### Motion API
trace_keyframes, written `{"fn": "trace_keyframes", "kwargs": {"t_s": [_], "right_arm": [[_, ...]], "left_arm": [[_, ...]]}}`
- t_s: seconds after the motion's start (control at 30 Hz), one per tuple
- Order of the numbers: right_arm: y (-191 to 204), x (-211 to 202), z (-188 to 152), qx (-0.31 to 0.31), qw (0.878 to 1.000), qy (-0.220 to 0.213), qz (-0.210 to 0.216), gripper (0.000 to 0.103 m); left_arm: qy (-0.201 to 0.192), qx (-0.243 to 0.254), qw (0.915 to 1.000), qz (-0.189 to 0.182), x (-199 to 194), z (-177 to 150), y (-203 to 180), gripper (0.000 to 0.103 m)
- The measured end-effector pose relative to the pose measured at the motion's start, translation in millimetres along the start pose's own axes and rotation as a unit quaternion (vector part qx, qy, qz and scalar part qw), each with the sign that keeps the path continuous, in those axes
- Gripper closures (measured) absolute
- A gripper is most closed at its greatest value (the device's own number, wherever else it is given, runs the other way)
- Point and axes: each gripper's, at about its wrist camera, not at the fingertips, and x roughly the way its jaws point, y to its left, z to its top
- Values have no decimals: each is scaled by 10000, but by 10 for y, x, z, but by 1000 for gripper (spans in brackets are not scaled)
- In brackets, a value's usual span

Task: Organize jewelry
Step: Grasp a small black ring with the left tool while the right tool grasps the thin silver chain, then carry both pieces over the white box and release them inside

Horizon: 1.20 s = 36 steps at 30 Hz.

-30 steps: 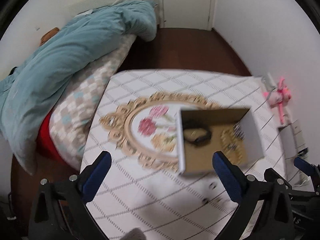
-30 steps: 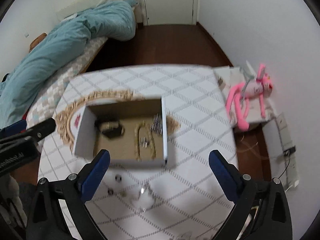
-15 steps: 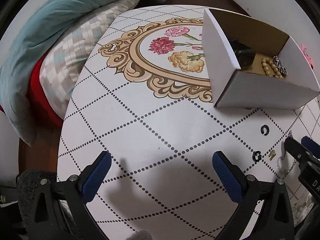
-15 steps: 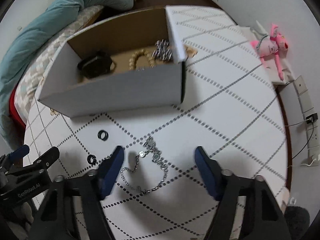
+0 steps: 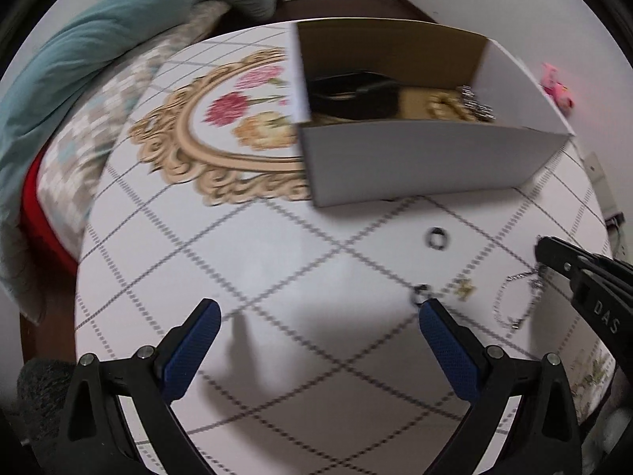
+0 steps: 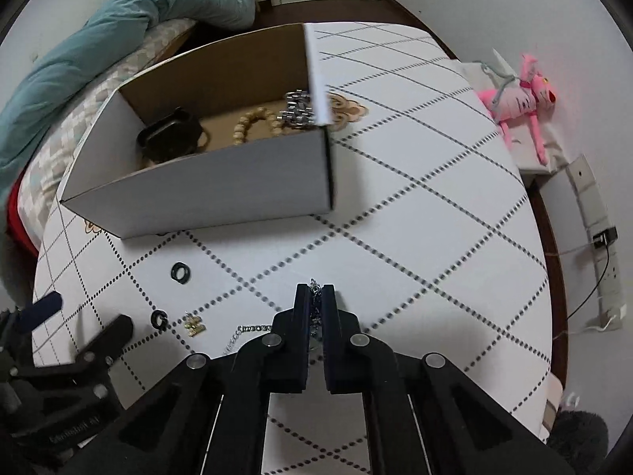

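Right gripper (image 6: 315, 297) now has its fingers pinched together on the silver chain (image 6: 249, 329). 0.5 s ago they were spread wide on either side of it. One end of the chain sticks up between the fingertips; the rest trails left on the tablecloth (image 6: 415, 213), partly hidden under the gripper body. In the left wrist view the same chain (image 5: 514, 301) lies in a loop at the right gripper's tip.

Left gripper (image 5: 316, 312) has its fingers wide apart, holding nothing, above bare tablecloth; spread unchanged from 0.5 s ago. Its right fingertip sits just beside the small dark ring (image 5: 422, 292).

Box (image 6: 221, 182) is in the same spot, far-left on the table. Inside it: a black item (image 6: 168, 138) at left, a bead bracelet (image 6: 253, 122) in the middle, and a silver link piece (image 6: 296, 111) at the right wall.

Loose pieces in front of the box, unmoved:
- larger black ring (image 6: 180, 272), nearest the box
- small dark ring, nearer the camera
- gold charm (image 6: 194, 324), just right of the small ring and left of the chain

Left wrist frame is motion-blurred. Pink plush toy (image 6: 514, 95) sits far right, off the table.
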Motion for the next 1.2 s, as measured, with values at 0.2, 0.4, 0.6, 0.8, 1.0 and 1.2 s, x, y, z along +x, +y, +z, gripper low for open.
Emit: {"fn": "trace_keyframes", "kwargs": {"t_s": [0.2, 0.4, 0.6, 0.8, 1.0, 1.2], "right_arm": [[-202, -23, -36, 206, 9998, 23, 10, 98], [-255, -18, -30, 231, 9997, 34, 23, 98], [-238, -36, -44, 248, 9997, 35, 59, 98], [-237, -72, -27, 266, 9996, -7, 125, 98], [-194, -174, -11, 303, 9989, -77, 347, 98], [-144, -447, 21, 270, 9971, -290, 642, 98]], "left_arm": [[-26, 323, 9994, -133, 49, 14, -261, 27], [-219, 495, 9983, -238, 10, 41, -367, 65], [-234, 571, 9976, -329, -16, 45, -430, 93], [-228, 503, 9978, -379, -14, 41, -383, 93], [-220, 353, 9979, -505, -87, 24, -335, 93], [-332, 110, 9962, -793, -345, 84, -196, 94]]}}
